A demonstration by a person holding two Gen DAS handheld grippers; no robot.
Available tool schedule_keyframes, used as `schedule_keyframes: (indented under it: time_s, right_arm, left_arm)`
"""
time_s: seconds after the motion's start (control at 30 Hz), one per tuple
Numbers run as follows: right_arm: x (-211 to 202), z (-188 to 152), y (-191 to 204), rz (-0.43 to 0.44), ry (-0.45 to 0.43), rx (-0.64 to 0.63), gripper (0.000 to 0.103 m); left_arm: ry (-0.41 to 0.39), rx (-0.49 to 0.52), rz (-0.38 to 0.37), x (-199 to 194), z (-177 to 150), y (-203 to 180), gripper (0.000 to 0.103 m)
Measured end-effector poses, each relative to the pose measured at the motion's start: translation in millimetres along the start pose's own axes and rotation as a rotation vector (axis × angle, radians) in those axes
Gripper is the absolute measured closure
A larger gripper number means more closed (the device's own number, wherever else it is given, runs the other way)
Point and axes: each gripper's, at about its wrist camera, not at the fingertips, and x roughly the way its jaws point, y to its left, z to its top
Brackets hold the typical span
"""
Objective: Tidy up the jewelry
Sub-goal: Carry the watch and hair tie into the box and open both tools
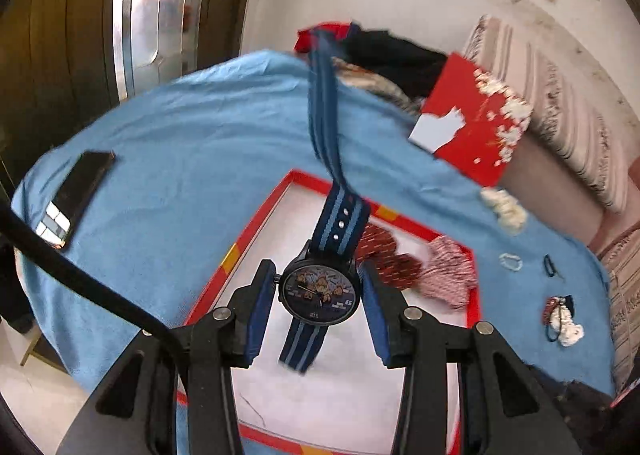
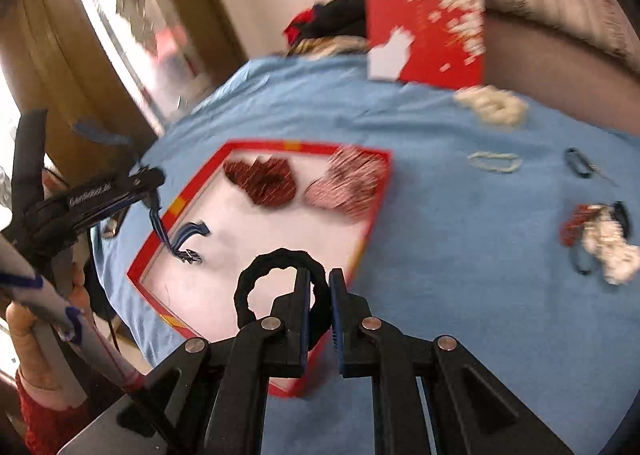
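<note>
A watch [image 1: 319,289] with a dark dial and a blue striped strap sits between the pads of my left gripper [image 1: 317,291], above the red-rimmed white tray [image 1: 256,223]; the pads touch its case sides. The strap streams upward, blurred. My right gripper [image 2: 319,287] is shut on a black scrunchie [image 2: 256,279] held over the tray's near corner [image 2: 160,287]. In the tray lie a dark red scrunchie [image 2: 260,183] and a red-and-white scrunchie [image 2: 348,183]. The left gripper [image 2: 152,183] shows at the tray's left edge with the strap [image 2: 176,239] dangling.
On the blue cloth [image 2: 440,235] lie a white bead bracelet [image 2: 494,161], a black clip [image 2: 578,163], a pile of hair ties [image 2: 600,243] and a white scrunchie [image 2: 492,105]. A red box lid [image 2: 432,39] leans at the back. A phone [image 1: 80,195] lies left.
</note>
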Motion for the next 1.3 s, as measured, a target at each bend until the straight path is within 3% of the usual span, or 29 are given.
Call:
schedule_keyframes:
  time_s: [0.3,0.53,0.67,0.7,0.77,0.87,1.03,1.07,1.3]
  right_arm:
    - [74.8,17.0,28.1,-0.005,0.102,-0.008,0.093]
    - [94.7,23.2,39.5,-0.004,0.134,-0.029,0.093]
    - [100.5,23.8,45.1,-0.001,0.149,-0.051,0.092]
    - [101.0,24.3,46.5,-0.003,0.150,-0.055,0.090]
    - [99.9,25.8,47.8,-0.003,0.153,-0.058,0.071]
    - [90.6,28.2,48.2,-0.017,0.130,-0.067,0.055]
    - [84.4,43.9,54.2,-0.052,0.095,-0.108,0.056]
    - [88.9,49.7,57.5,-0.058,0.096,-0.117,0.062]
    - [148.8,77.6,71.1,-0.110,0.173,-0.142,0.072]
  left_arm:
    - [0.034,-0.066,-0.032,49.8,8.2,10.4,0.061]
    - [0.099,-0.132,-0.049,81.1,7.1,15.9,0.061]
    - [0.085,-0.159,-0.052,83.2,8.2,19.0,0.060]
    - [0.085,-0.161,-0.059,82.7,8.7,19.5,0.055]
    - [0.074,-0.172,-0.087,79.6,9.0,21.4,0.045]
    - [0.043,-0.186,-0.115,70.3,9.3,26.3,0.043]
    - [-0.018,-0.228,-0.142,54.2,9.4,36.8,0.043]
    - [-0.028,-0.238,-0.142,52.2,9.6,39.3,0.043]
    - [-0.056,-0.301,-0.116,48.8,10.2,57.7,0.043]
